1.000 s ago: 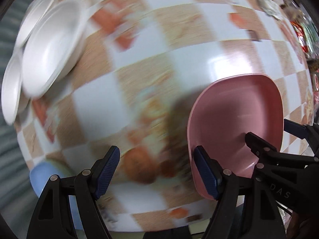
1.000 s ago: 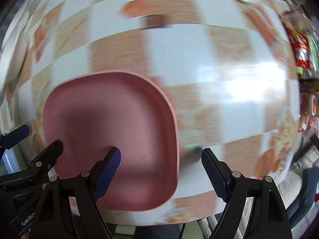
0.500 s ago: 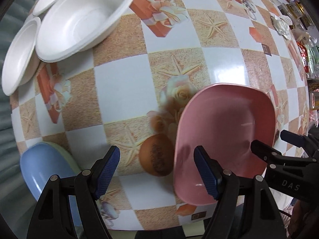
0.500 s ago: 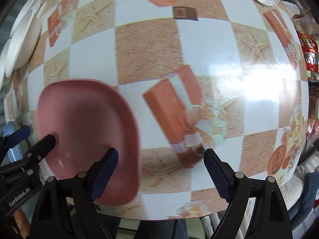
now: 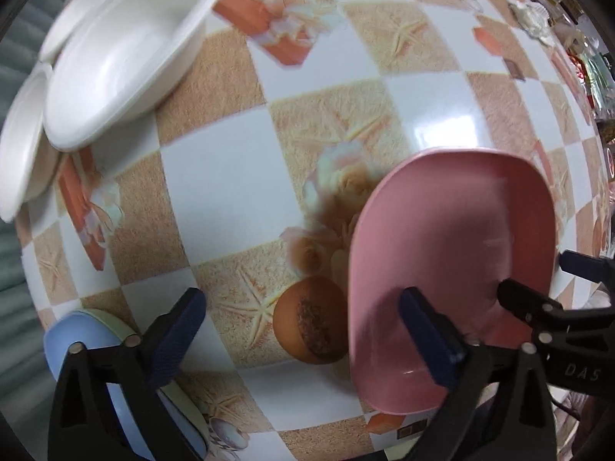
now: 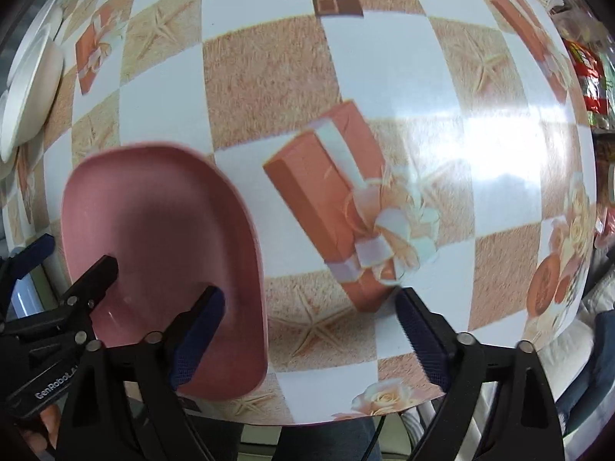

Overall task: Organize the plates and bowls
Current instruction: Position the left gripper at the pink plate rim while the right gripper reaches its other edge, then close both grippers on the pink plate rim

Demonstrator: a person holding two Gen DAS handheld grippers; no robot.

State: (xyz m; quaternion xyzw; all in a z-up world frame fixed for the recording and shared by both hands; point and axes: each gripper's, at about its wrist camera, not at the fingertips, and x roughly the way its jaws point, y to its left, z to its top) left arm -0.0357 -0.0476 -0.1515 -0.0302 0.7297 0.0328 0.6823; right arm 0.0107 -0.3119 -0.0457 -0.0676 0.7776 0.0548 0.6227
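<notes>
we're mid-sort here. the pink plate (image 5: 453, 269) sits on the table (image 5: 230, 192) near the front edge, with both grippers just over it. left gripper (image 5: 303, 330) and right gripper (image 6: 307, 319) are both spread apart, gripping nothing. next we'd guess: close on its rim and carry it toward the blue plate (image 5: 69, 349) or the white bowls (image 5: 123, 50).

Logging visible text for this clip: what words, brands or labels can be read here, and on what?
"DAS" - on the right gripper body, seen in the left wrist view.
"GenRobot.A" - on the left gripper body, seen in the right wrist view; the end is cut off.
Red snack packet at the table's far right edge: print too blurred to read.
</notes>
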